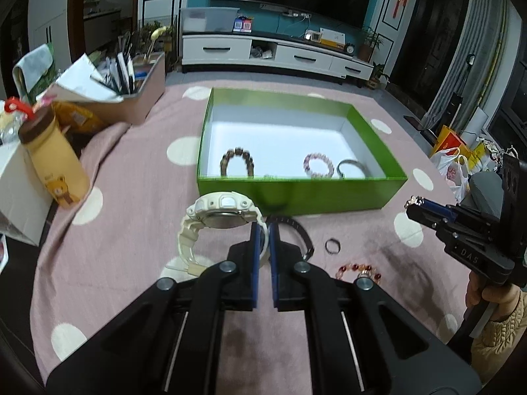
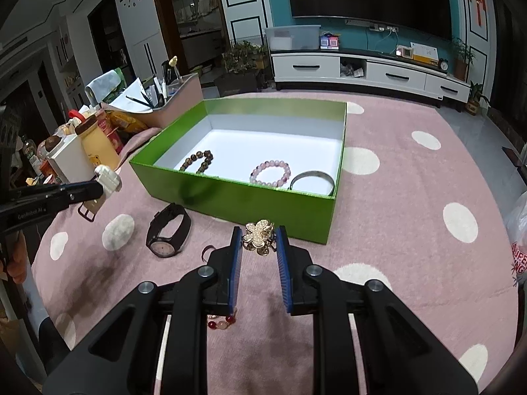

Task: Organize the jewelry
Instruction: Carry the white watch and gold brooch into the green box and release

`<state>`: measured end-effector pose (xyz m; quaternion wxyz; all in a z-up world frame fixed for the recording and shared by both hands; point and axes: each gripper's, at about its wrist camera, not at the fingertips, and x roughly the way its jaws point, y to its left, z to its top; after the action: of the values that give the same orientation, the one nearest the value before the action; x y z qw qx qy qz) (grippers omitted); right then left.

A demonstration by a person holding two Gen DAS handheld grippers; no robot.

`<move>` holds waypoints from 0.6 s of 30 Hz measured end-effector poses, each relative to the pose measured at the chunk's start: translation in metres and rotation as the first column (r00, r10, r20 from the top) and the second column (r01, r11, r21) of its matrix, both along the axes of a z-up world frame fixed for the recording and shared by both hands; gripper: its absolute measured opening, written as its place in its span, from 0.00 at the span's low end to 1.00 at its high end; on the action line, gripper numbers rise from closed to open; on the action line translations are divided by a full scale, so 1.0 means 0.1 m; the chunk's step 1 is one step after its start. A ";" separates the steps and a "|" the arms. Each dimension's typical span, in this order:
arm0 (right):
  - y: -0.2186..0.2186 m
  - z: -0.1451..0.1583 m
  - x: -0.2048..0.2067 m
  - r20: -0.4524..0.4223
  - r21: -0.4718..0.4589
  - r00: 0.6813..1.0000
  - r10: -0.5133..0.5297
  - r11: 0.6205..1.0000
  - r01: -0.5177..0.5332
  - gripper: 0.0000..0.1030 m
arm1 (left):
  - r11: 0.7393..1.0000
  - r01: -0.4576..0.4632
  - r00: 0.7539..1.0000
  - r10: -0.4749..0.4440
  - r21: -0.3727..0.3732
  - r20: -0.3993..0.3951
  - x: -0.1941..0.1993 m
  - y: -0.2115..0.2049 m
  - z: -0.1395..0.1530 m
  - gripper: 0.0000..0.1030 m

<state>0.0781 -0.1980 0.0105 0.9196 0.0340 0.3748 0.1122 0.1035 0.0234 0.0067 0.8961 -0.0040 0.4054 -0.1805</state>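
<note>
Nearest, the left gripper [image 1: 263, 230] has its blue pads pinched tight on the strap of a cream-white watch [image 1: 217, 227], lifted off the pink dotted cloth [image 1: 131, 230]; the watch hangs w/ its face tipped up toward the box, strap looping down and to the left, buckle end lowest. The right gripper [image 2: 259, 238] grips a gold flower-shaped brooch [image 2: 259, 235] btwn its pads, jaws only partly closed around it, flower face turned up toward the camera, also off the cloth and just short of the green box [image 2: 230, 197]. That box sits open in the middle of the table, long side running left-right, white inside. In it, along the near wall: a brown bead bracelet [image 2: 197, 161] at left, a pale pink bead bracelet [image 2: 270, 172] mid, a silver bangle [image 2: 312, 182] at right, all lying flat. On the cloth in front of the box: a black watch [image 2: 168, 230] lying on its side, dial toward the camera, a small dark ring [image 1: 332, 246] near it, and a red-and-amber bead bracelet [image 1: 359, 270] closest in, partly hidden by the grippers. A yellow bear bottle [image 1: 54, 164] stands upright off to the left.
</note>
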 end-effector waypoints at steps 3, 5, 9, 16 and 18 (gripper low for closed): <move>-0.02 0.05 0.03 0.012 0.001 1.000 -0.001 1.000 0.001 0.20 | 1.000 0.007 1.000 -0.007 0.004 0.022 0.05 -0.04 0.09 0.05; -0.02 0.08 0.05 0.019 0.000 1.000 -0.001 1.000 0.001 0.20 | 1.000 0.014 0.999 -0.015 0.008 0.038 0.09 -0.09 0.16 0.05; -0.01 0.14 0.10 0.036 -0.004 0.999 0.003 1.000 -0.003 0.20 | 0.999 0.029 0.997 -0.030 0.016 0.065 0.19 -0.20 0.29 0.05; 0.00 0.23 0.22 0.062 -0.020 0.998 0.014 1.000 -0.012 0.20 | 0.998 0.046 0.995 -0.049 0.030 0.088 0.42 -0.40 0.43 0.05; 0.00 0.27 0.28 0.074 -0.023 0.997 0.017 1.000 -0.015 0.20 | 0.998 0.049 0.994 -0.052 0.035 0.093 0.49 -0.45 0.46 0.05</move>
<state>0.1065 -0.1980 0.0376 0.9323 0.0166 0.3421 0.1164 0.1523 -0.0219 0.0526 0.9093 0.0293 0.3657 -0.1965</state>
